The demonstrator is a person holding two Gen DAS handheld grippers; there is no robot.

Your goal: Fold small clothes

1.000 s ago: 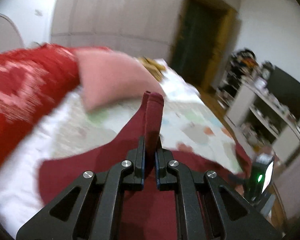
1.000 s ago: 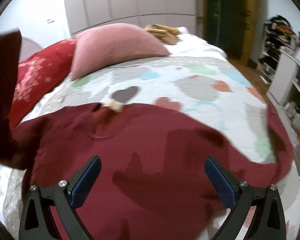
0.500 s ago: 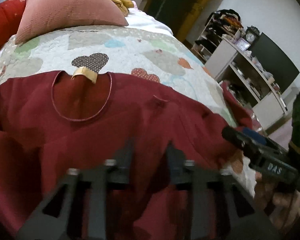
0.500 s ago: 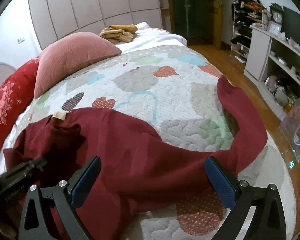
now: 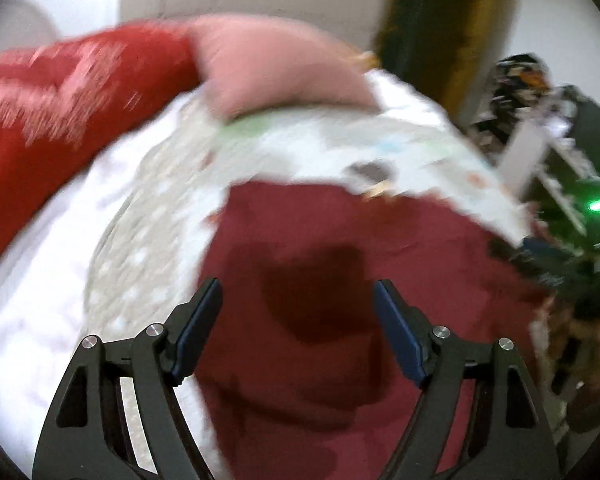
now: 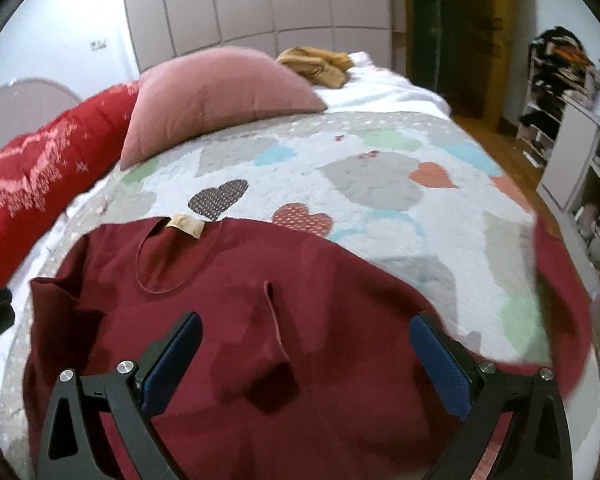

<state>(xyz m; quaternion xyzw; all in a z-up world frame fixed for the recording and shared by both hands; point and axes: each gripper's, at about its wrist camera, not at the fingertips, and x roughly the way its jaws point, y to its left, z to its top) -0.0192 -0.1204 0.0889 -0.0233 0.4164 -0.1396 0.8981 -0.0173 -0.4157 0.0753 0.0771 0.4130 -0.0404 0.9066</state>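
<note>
A dark red long-sleeved top (image 6: 260, 320) lies on the quilt (image 6: 360, 168), neckline with a tan label (image 6: 186, 225) at the far side. Its left sleeve is folded across the body; the right sleeve (image 6: 560, 280) stretches out to the right. My right gripper (image 6: 306, 356) is open and empty above the top's middle. In the blurred left wrist view my left gripper (image 5: 298, 320) is open and empty above the top's (image 5: 320, 300) left part.
A pink pillow (image 6: 216, 96) and a red cushion (image 6: 40, 168) lie at the head of the bed. Tan clothes (image 6: 320, 64) lie behind the pillow. White shelves (image 6: 572, 128) stand to the right. The other gripper shows at the right in the left wrist view (image 5: 552, 268).
My left gripper let go of the sleeve it held, which now lies folded across the top, and opened wide. My right gripper stayed open and swung back over the top's middle.
</note>
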